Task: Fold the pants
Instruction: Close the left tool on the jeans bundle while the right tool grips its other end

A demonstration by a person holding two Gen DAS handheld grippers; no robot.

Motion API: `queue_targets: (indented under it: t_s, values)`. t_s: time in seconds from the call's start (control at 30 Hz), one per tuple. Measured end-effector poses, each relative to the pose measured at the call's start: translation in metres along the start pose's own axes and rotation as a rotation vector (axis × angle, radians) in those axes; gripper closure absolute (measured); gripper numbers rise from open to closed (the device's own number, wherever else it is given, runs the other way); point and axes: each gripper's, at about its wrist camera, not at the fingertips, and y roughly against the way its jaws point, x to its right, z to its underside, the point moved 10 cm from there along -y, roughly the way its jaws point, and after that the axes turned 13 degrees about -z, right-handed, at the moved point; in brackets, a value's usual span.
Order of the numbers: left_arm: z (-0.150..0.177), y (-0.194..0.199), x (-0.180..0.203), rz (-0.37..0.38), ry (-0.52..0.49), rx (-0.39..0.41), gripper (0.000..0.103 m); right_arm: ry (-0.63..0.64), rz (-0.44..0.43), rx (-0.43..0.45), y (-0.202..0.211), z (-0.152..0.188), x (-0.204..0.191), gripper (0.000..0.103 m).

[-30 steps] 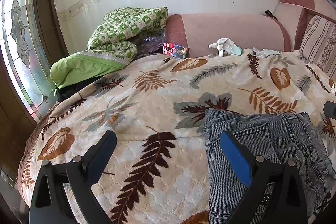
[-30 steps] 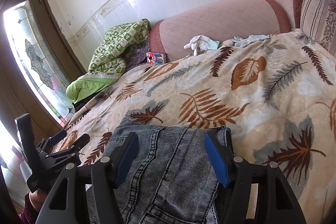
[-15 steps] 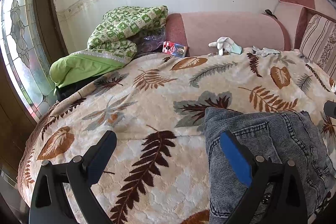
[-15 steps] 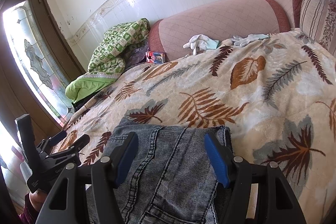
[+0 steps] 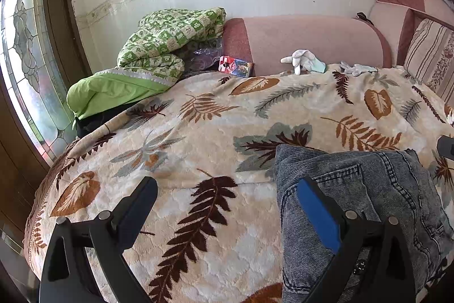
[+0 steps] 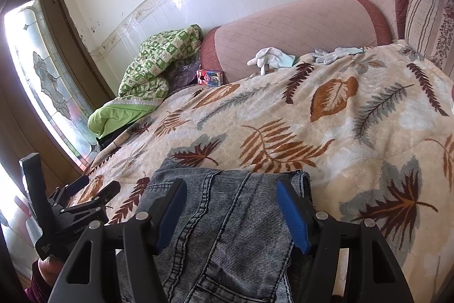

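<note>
Nothing moved; both grippers, left (image 5: 227, 206) and right (image 6: 231, 206), agape, seemingly above folded jeans (image 6: 224, 220)

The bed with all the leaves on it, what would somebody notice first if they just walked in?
Probably the big leaf-print blanket covering the whole bed, and the grey-blue jeans lying folded on its near edge, between the open fingers of the right gripper. After that, the bright green quilt piled at the far left by the wall, and the white gloves against the pink cushion.

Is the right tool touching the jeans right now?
Cannot tell. In the right wrist view the right tool stands open over the jeans, but no gap or contact shows plainly.
</note>
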Motion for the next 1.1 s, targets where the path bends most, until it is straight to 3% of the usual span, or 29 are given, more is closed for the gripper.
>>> queue_targets:
  t_s: [0.13, 0.43, 0.6, 0.77, 0.93, 1.1]
  values:
    - [0.003, 0.0, 0.006, 0.04, -0.011, -0.027, 0.004, -0.005, 0.016, -0.013, 0.0, 0.002, 0.005, 0.034]
    - [0.023, 0.002, 0.033, 0.239, -0.048, -0.149, 0.004, -0.141, 0.048, -0.048, 0.012, 0.008, 0.047, 0.034]
    - [0.025, 0.008, 0.042, 0.234, -0.111, -0.126, 0.004, -0.115, -0.007, -0.07, 0.009, 0.011, 0.035, 0.034]
    - [0.037, 0.003, 0.049, 0.213, -0.189, -0.143, 0.004, -0.092, -0.148, -0.18, -0.012, 0.03, 0.004, 0.034]
    - [0.049, -0.005, 0.053, 0.205, -0.235, -0.172, 0.004, -0.072, -0.068, -0.378, -0.042, 0.076, 0.011, 0.033]
    - [0.056, -0.007, 0.054, 0.225, -0.231, -0.196, 0.004, -0.03, -0.042, -0.363, -0.036, 0.087, 0.008, 0.029]
